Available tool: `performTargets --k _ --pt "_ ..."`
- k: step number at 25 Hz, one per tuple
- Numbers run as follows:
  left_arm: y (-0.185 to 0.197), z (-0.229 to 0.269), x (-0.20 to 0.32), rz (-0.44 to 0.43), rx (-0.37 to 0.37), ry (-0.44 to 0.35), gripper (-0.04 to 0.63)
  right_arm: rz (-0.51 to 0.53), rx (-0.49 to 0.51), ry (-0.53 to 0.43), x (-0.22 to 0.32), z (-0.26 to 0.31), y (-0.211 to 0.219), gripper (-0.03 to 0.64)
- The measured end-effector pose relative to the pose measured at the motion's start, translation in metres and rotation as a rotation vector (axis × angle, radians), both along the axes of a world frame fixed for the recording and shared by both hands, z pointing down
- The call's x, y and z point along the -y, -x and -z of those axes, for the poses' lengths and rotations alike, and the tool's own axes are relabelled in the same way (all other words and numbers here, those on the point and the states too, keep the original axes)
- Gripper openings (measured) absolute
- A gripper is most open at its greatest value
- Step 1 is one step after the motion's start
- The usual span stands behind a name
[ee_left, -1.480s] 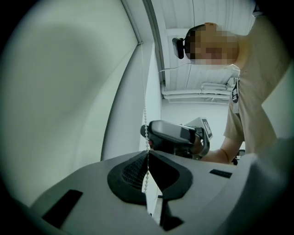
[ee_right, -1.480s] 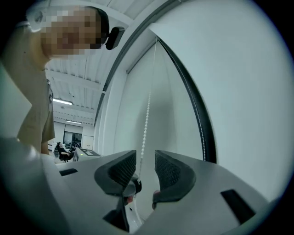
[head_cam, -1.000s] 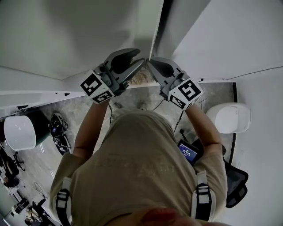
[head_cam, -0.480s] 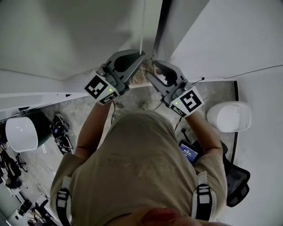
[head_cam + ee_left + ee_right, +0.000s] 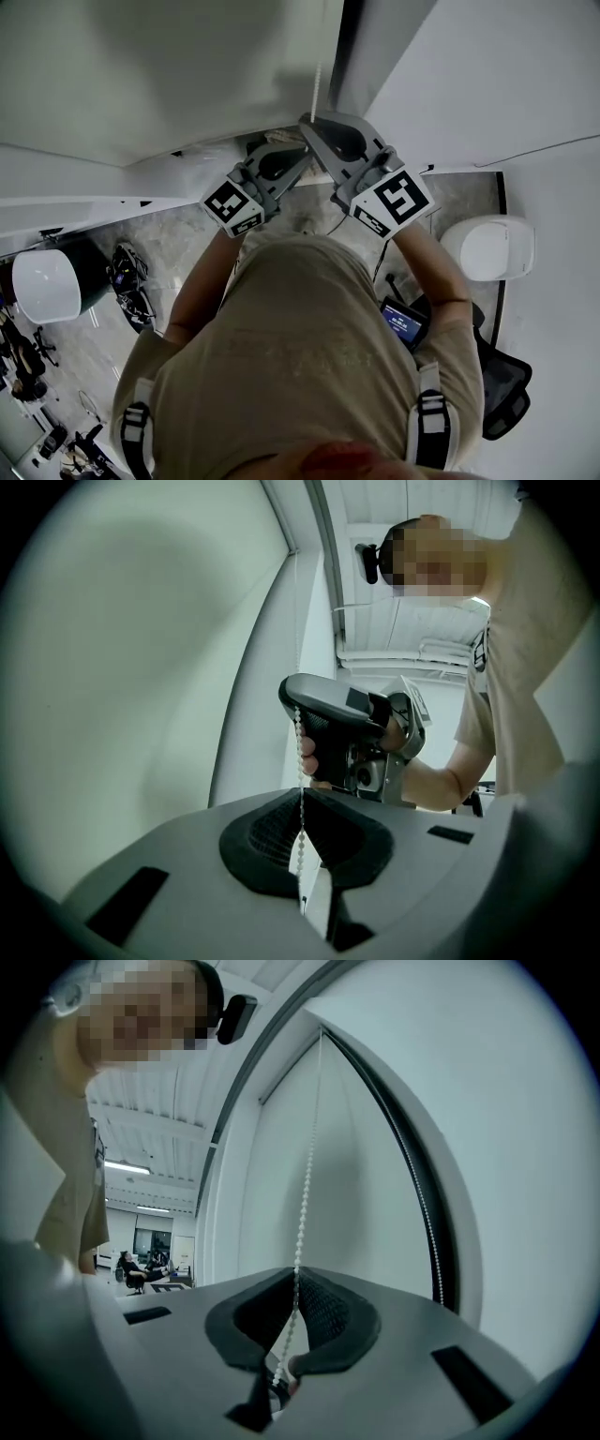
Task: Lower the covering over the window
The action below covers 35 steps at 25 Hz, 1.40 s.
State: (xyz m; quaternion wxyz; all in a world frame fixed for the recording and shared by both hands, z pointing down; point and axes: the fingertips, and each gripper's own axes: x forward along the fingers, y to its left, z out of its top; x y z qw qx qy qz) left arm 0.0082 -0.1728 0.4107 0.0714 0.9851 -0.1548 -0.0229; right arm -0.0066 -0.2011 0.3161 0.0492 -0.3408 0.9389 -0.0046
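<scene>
Two grips on a thin white bead chain (image 5: 300, 747) by the pale grey window blind (image 5: 361, 1176): left hand-held gripper (image 5: 302, 794) pinched shut low, right hand-held gripper (image 5: 296, 1274) just closed on it higher, likely for pulling turn by turn.

Head view: from above the person (image 5: 309, 347), facing steeply down past the blind (image 5: 187, 66) to the floor (image 5: 187, 239); left gripper view and right gripper view: set very near the bead chain (image 5: 300, 761), facing up along it; shared by all three: that chain and blind.
</scene>
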Motion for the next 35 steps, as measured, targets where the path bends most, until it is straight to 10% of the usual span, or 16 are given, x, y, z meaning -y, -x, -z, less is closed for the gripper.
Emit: performTargets --k 4,7,14,17,23,28,35 --pt "0.011 0.0 -0.004 -0.103 -0.119 0.126 0.129 -0.005 -0.049 0.029 0.006 -0.024 -0.007 0.018" --pt "0.039 0.013 0.015 -0.019 -0.192 0.135 0.152 0.023 -0.129 0.174 0.01 -0.08 -0.005 0.018" --pt "-0.002 0.098 0.024 -0.014 -0.078 -0.127 0.15 0.033 -0.099 0.157 0.002 -0.082 0.006 0.018" --pt "-0.008 0.099 0.031 0.024 -0.072 -0.1 0.026 0.031 -0.098 0.153 0.0 -0.081 0.009 0.018" --pt "0.016 0.064 0.031 0.059 -0.052 -0.06 0.02 0.109 -0.147 0.171 -0.022 -0.1 0.012 0.04" --pt "0.02 0.035 0.017 0.041 -0.031 -0.028 0.02 0.077 0.044 0.087 -0.017 -0.027 -0.014 0.123" --pt "0.014 0.028 -0.004 0.011 -0.111 -0.005 0.02 0.059 0.007 -0.008 -0.007 0.002 0.005 0.008"
